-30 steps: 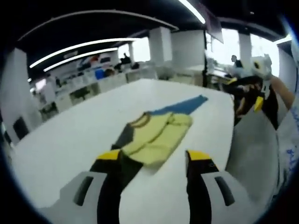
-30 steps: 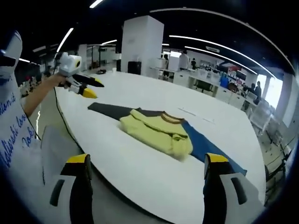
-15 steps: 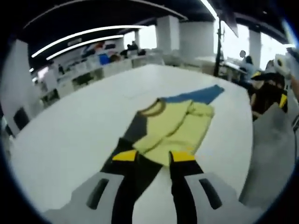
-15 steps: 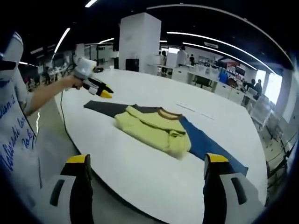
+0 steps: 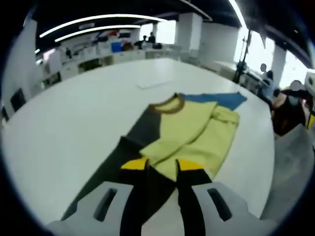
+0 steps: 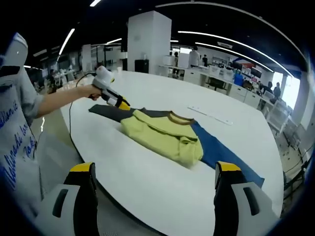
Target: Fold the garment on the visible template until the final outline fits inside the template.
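Yellow knit garment (image 5: 194, 135) bunched on flat template (image 6: 216, 152); left gripper (image 5: 161, 164) nearly closed at hem, right gripper (image 6: 153, 172) wide.

Left view close over garment (image 5: 189, 130); right view farther, both sharing it.

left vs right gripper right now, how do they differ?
Jaw gap: the left gripper has its jaws drawn close together, while the right gripper has its jaws wide apart.
Position: the left gripper is down at the near edge of the yellow garment; whether it grips the cloth is unclear. The right gripper is back from the garment, near the table edge.
Shared: both have yellow-tipped black jaws.
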Motion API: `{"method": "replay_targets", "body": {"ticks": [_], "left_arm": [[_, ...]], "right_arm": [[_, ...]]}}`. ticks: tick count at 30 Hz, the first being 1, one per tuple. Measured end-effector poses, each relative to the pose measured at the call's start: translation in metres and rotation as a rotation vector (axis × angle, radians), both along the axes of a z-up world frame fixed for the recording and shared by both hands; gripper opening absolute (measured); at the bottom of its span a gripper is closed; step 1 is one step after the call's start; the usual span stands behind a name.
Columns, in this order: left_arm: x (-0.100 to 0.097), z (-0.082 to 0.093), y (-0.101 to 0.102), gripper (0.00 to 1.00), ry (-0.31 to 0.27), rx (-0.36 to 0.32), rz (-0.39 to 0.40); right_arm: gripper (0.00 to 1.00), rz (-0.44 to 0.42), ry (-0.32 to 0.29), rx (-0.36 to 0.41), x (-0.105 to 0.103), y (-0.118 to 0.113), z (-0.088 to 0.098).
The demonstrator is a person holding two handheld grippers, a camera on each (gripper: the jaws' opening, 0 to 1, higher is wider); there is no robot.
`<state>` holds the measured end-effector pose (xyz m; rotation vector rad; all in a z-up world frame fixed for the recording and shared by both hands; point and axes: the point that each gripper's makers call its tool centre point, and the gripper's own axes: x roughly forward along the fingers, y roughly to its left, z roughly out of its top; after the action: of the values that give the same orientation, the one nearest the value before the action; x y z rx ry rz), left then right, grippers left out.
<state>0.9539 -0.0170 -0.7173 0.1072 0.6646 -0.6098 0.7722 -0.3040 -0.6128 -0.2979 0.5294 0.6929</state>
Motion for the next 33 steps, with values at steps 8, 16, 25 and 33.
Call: {"method": "replay_targets", "body": {"ticks": [8, 16, 25, 33], "left_arm": [[0.001, -0.018, 0.0, 0.17, 0.057, -0.025, 0.036], [0.004, -0.023, -0.01, 0.16, 0.083, -0.063, 0.05], [-0.002, -0.03, -0.02, 0.15, 0.12, -0.086, 0.048], [0.01, -0.032, -0.018, 0.12, 0.128, -0.134, 0.082]], "right_arm": [[0.97, 0.014, 0.009, -0.006, 0.007, -0.001, -0.003], [0.99, 0.013, 0.028, -0.012, 0.009, -0.003, -0.008], [0.98, 0.025, 0.037, -0.021, 0.014, -0.003, -0.013], [0.98, 0.039, 0.047, -0.022, 0.015, -0.001, -0.017]]}}
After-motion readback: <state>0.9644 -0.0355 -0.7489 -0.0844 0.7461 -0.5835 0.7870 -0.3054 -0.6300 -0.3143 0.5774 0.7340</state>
